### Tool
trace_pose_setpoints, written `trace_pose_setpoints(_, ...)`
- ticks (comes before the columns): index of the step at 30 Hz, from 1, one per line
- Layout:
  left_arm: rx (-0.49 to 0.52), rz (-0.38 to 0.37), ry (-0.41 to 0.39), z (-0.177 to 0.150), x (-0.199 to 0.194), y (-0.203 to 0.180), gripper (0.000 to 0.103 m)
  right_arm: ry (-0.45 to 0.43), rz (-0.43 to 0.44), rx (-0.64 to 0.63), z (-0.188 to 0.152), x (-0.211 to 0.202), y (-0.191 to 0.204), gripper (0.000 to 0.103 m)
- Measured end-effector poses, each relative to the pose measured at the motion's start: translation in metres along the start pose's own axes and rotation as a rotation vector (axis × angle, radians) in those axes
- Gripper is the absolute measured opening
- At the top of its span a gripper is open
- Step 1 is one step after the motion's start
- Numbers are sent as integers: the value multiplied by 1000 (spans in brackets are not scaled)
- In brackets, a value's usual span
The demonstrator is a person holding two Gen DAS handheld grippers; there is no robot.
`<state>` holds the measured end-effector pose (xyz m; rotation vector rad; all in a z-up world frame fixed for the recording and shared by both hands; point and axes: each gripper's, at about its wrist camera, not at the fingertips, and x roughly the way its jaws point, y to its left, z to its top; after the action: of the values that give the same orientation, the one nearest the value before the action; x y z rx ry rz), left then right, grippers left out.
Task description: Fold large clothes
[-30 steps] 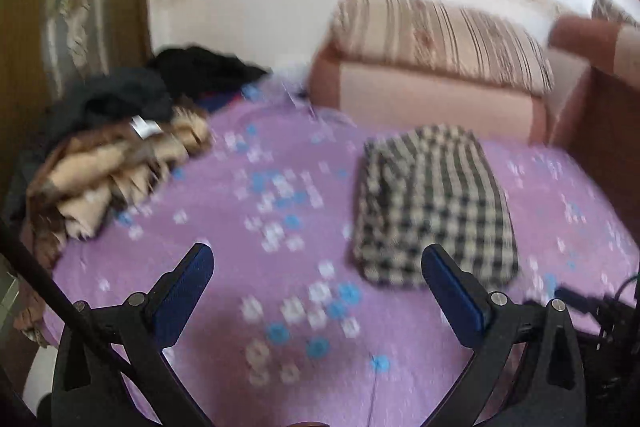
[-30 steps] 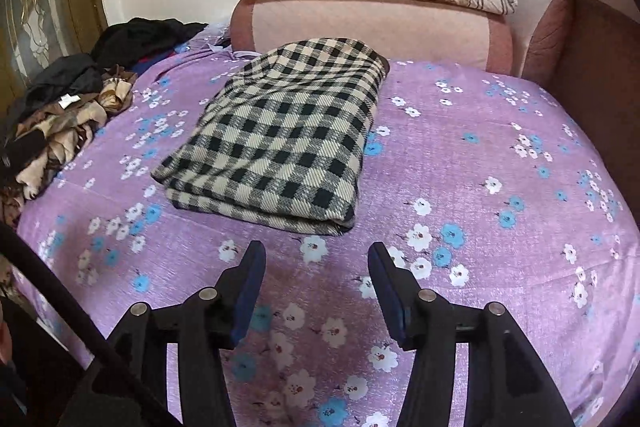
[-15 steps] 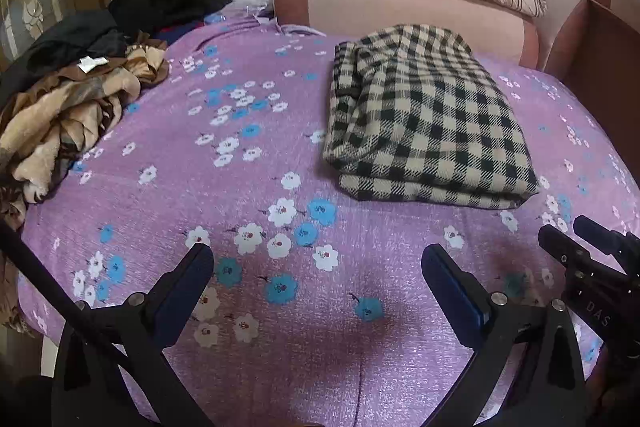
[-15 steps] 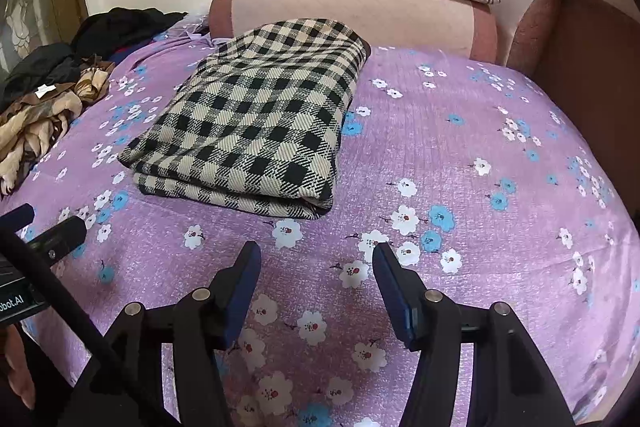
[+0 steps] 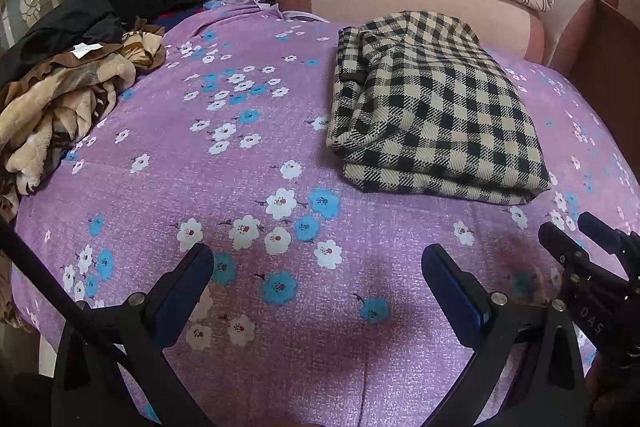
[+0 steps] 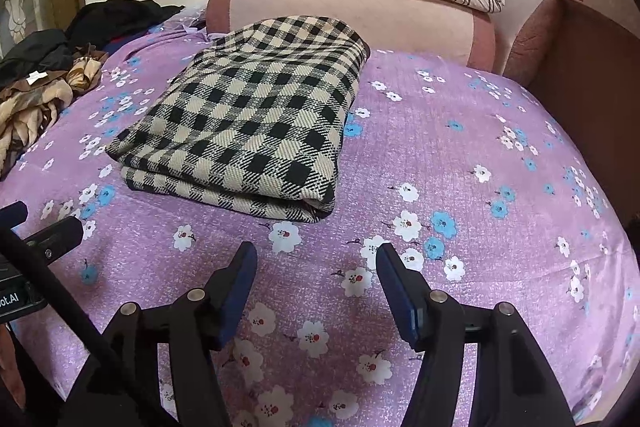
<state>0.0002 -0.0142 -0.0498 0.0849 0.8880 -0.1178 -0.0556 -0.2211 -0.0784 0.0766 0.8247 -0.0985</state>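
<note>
The folded checked garment [image 5: 432, 107] [image 6: 256, 127] lies flat on the purple flowered bed [image 5: 240, 167] [image 6: 480, 167], ahead and to the right of your left tool [image 5: 316, 267] and ahead and slightly left of your right tool [image 6: 316, 263]. Both tools stand open, the left wider, and grip nothing. Part-lettering "DAS" shows on the right tool's body in the left view and "ot.AI" on the left tool's body in the right view.

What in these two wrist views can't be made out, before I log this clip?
- Folded black-and-cream checked garment: garment type and inner layers hidden by its own folds, both views.
- Heap of brown, cream and black clothes: cut off by the left edge, both views; number of pieces unclear.
- White tag on the heap: print too small, left wrist view.
- Purple flowered bedspread: near edge hidden behind the open jaws of the right gripper and left gripper.
</note>
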Motion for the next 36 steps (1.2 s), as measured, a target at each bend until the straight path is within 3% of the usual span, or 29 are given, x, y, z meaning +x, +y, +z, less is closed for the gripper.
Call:
trace_pose_setpoints(10, -6, 4, 18, -2, 5, -1, 103, -22, -37, 2, 0, -3, -1, 69)
trace_pose_setpoints(36, 8, -24, 28, -6, 11, -1, 103, -38, -36, -34, -3, -5, 11, 72)
